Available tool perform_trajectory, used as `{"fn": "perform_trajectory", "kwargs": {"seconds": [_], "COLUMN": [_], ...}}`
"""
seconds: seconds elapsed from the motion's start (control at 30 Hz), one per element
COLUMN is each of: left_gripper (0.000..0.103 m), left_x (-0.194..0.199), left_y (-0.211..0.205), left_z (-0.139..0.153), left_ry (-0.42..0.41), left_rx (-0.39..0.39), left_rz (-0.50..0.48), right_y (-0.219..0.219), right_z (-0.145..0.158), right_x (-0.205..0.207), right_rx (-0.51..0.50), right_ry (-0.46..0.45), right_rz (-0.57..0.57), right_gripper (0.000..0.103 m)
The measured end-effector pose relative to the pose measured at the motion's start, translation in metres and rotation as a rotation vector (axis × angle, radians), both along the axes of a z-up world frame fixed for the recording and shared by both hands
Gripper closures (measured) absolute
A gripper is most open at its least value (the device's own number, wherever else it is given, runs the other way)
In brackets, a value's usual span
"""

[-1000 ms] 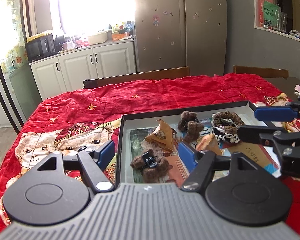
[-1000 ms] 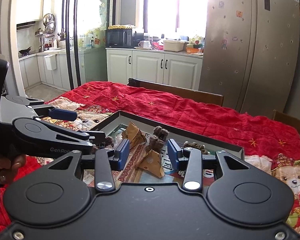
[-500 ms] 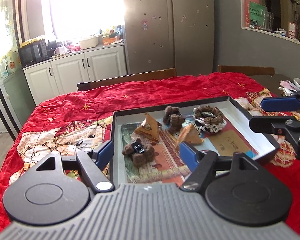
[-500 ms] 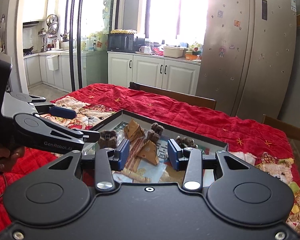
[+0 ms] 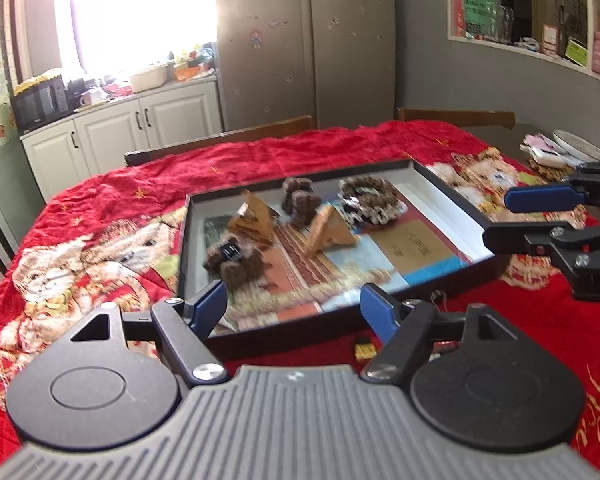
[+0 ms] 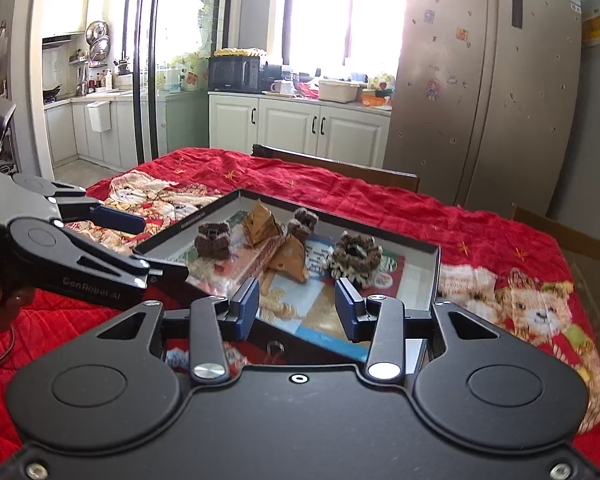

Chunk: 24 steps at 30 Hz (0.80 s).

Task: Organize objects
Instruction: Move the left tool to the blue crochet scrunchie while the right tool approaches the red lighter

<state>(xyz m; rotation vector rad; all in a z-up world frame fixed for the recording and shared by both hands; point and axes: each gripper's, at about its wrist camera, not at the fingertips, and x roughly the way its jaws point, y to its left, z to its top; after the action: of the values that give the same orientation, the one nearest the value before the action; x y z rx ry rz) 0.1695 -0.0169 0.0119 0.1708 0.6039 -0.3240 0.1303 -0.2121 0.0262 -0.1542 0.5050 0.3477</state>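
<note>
- Both grippers are hovering just short of the black tray (image 5: 456, 192) on the red cloth (image 5: 260, 156), each with jaws apart and nothing between them.
- The left gripper (image 5: 292, 310) is standing wider than the right gripper (image 6: 296, 308).
- Inside the tray are lying two fuzzy brown clips (image 5: 234, 260), two tan wedge packets (image 5: 330, 232) and a frilly scrunchie (image 5: 370, 202).
- Best, I'd judge, to come down over one item squarely and keep the grippers from crowding each other.

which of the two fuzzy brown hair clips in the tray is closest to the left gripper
The brown clip at the tray's near-left corner; the other clip sits farther back.
</note>
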Motion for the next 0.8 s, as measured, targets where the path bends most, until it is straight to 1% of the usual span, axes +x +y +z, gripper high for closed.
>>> {"fn": "perform_trajectory", "kwargs": {"seconds": [0.3, 0.47, 0.53, 0.63, 0.67, 0.7, 0.73, 0.77, 0.8], "left_gripper": [0.020, 0.020, 0.023, 0.029, 0.033, 0.039, 0.042, 0.050, 0.054], "left_x": [-0.002, -0.006, -0.007, -0.008, -0.009, -0.008, -0.007, -0.006, -0.006], "left_y": [-0.012, -0.016, -0.017, -0.018, -0.018, -0.018, -0.018, -0.018, -0.018], "left_z": [-0.037, -0.045, -0.047, -0.052, -0.054, -0.055, -0.057, -0.059, -0.060], "left_ry": [0.085, 0.109, 0.116, 0.138, 0.147, 0.155, 0.165, 0.175, 0.184], "left_rx": [0.018, 0.018, 0.021, 0.024, 0.024, 0.023, 0.024, 0.022, 0.017], "left_rz": [-0.062, -0.099, -0.109, -0.129, -0.135, -0.138, -0.140, -0.142, -0.145], "right_y": [0.000, 0.001, 0.003, 0.009, 0.011, 0.014, 0.017, 0.020, 0.023], "right_z": [-0.027, -0.035, -0.036, -0.040, -0.041, -0.043, -0.044, -0.046, -0.048], "right_x": [-0.005, -0.005, -0.005, -0.005, -0.005, -0.004, -0.002, -0.001, 0.001], "right_rx": [0.011, 0.014, 0.011, 0.002, -0.003, -0.007, -0.011, -0.017, -0.023], "right_ry": [0.044, 0.054, 0.054, 0.052, 0.053, 0.057, 0.064, 0.071, 0.075], "right_rz": [0.023, 0.045, 0.062, 0.104, 0.120, 0.136, 0.152, 0.167, 0.178], "right_gripper": [0.063, 0.063, 0.063, 0.065, 0.066, 0.066, 0.067, 0.069, 0.069]}}
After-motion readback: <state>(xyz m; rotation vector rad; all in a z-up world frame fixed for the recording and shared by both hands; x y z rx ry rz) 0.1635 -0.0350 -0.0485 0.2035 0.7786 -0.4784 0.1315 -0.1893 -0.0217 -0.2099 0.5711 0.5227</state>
